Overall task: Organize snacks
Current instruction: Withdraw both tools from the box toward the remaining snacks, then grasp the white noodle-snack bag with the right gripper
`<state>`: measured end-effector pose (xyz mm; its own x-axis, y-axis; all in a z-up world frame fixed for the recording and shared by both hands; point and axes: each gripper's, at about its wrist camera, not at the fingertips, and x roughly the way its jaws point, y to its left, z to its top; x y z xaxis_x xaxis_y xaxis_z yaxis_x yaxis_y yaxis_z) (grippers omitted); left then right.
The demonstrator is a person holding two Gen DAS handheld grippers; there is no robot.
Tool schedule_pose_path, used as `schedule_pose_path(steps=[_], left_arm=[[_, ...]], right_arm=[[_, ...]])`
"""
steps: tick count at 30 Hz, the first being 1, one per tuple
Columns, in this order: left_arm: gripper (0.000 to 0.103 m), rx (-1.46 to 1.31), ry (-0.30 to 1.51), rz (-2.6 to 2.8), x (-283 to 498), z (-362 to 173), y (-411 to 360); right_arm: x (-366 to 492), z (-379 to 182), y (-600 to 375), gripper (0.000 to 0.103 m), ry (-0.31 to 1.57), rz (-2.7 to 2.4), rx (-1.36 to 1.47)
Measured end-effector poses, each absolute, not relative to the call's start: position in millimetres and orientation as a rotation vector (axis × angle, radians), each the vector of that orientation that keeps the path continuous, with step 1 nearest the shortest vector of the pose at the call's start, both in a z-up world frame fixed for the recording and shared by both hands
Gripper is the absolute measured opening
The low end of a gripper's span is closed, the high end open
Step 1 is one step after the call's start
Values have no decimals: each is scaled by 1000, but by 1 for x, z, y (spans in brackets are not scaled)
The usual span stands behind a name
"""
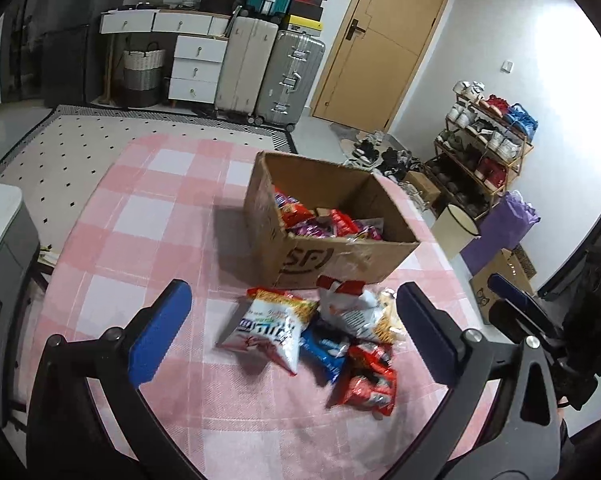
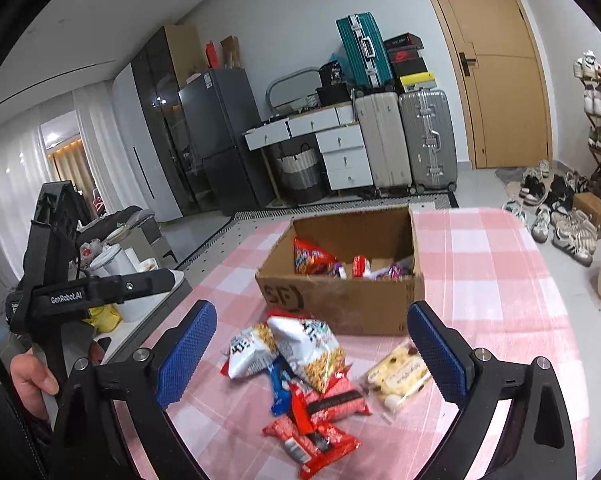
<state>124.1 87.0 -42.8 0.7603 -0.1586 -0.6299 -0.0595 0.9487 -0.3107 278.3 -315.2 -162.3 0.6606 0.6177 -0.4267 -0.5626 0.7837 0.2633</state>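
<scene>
Snack packets [image 1: 324,336]: heaped on the bench [image 1: 140,216], just before the box [image 1: 332,216].
Left hand-held gripper [image 1: 294,328]: held wide, nothing gripped.
Right hand-held gripper [image 2: 312,356]: held wide, nothing gripped.
Handling: judged light, crinkly, slippery, crushable; best pinched at a sealed edge.

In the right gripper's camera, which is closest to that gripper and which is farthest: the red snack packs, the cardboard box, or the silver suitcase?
From the right gripper:
1. Red snack packs, on the tablecloth right between its fingers.
2. Cardboard box, farther back on the table.
3. Silver suitcase, by the far wall beside the door.
</scene>
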Motion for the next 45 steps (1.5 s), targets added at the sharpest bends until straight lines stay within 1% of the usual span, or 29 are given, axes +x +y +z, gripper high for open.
schedule_pose_path(steps=[7,21,43,45], left_arm=[[102,-301,726,-37,113,-67,84],[102,-370,796,-48,130,-114,96],[102,-411,865,-49,152,-150,110],[102,-411,873,-46,153,-152,110]], right_arm=[[278,-183,-309,98,552,692,115],[319,-224,-274,98,668,734,110],[384,-273,-218,98,813,760,110],[383,-276,-218,93,811,771,108]])
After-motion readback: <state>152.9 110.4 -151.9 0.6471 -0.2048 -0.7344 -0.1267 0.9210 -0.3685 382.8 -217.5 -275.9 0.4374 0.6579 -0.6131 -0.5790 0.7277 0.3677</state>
